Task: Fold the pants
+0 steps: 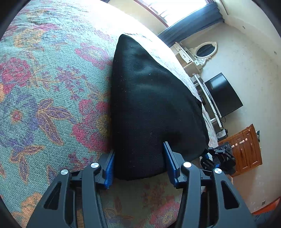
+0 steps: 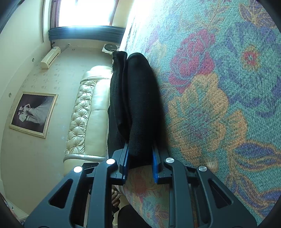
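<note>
The black pants (image 1: 149,105) lie on a floral bedspread (image 1: 43,87). In the left wrist view my left gripper (image 1: 138,149) is open, its blue-padded fingers (image 1: 109,168) either side of the near end of the pants. In the right wrist view the pants (image 2: 140,98) show as a long narrow folded strip with a second layer at its left. My right gripper (image 2: 140,152) stands with its jaws partly apart around the near end of the strip; I cannot tell whether the pads press the cloth. The right gripper also shows in the left wrist view (image 1: 217,157), at the pants' right edge.
The floral bedspread (image 2: 219,87) fills the surface around the pants. A cream tufted headboard (image 2: 84,108), a framed picture (image 2: 33,114) and a bright window (image 2: 84,12) are beyond the bed. A TV (image 1: 223,94), a mirror (image 1: 205,50) and a wooden cabinet (image 1: 244,150) stand by the wall.
</note>
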### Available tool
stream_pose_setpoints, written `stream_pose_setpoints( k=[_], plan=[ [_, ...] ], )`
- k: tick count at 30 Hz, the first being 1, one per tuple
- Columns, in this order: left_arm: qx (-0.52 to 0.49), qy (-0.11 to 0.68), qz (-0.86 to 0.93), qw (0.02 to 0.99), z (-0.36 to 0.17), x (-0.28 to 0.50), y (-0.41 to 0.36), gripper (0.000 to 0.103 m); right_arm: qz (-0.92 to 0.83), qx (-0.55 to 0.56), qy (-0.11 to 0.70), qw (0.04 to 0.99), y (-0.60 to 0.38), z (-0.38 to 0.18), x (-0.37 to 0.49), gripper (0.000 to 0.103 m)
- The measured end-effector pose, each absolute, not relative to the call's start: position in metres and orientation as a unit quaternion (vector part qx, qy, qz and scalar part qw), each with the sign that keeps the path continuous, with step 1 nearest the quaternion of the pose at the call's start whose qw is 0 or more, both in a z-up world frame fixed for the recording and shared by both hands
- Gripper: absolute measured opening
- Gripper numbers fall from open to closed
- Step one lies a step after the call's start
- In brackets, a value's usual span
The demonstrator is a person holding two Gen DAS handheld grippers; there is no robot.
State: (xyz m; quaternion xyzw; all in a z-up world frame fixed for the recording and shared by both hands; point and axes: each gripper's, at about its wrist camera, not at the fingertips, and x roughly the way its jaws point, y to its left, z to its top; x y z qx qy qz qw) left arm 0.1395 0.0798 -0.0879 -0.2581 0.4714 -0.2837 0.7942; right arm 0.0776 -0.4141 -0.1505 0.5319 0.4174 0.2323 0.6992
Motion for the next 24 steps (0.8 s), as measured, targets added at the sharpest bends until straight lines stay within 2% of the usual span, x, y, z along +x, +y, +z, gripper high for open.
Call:
stream_pose_setpoints(
  k=[3,10,12,15,17,20,24],
  plan=[
    [-0.256,0.472,-0.282,0.795,-0.087,0.14,0.079,0.049,0.231,0.533,0.419,0.698,-0.414,-0.151,0.078,0.021],
    [-0.262,0.476,-0.284,0.79,-0.085,0.14,0.078,0.057,0.233,0.541,0.42,0.691,-0.418,-0.154,0.077,0.02],
    [-0.263,0.477,-0.283,0.789,-0.085,0.14,0.077,0.059,0.227,0.544,0.423,0.688,-0.422,-0.156,0.075,0.016],
    [-0.268,0.476,-0.283,0.788,-0.084,0.139,0.076,0.064,0.227,0.545,0.424,0.687,-0.427,-0.157,0.073,0.015],
    [-0.26,0.475,-0.288,0.79,-0.082,0.138,0.073,0.073,0.228,0.548,0.425,0.684,-0.429,-0.158,0.072,0.015],
    [-0.23,0.478,-0.289,0.797,-0.078,0.134,0.064,0.081,0.23,0.551,0.425,0.68,-0.434,-0.159,0.072,0.016],
    [-0.21,0.479,-0.281,0.805,-0.076,0.129,0.058,0.081,0.234,0.556,0.422,0.677,-0.44,-0.16,0.067,0.016]
  ],
)
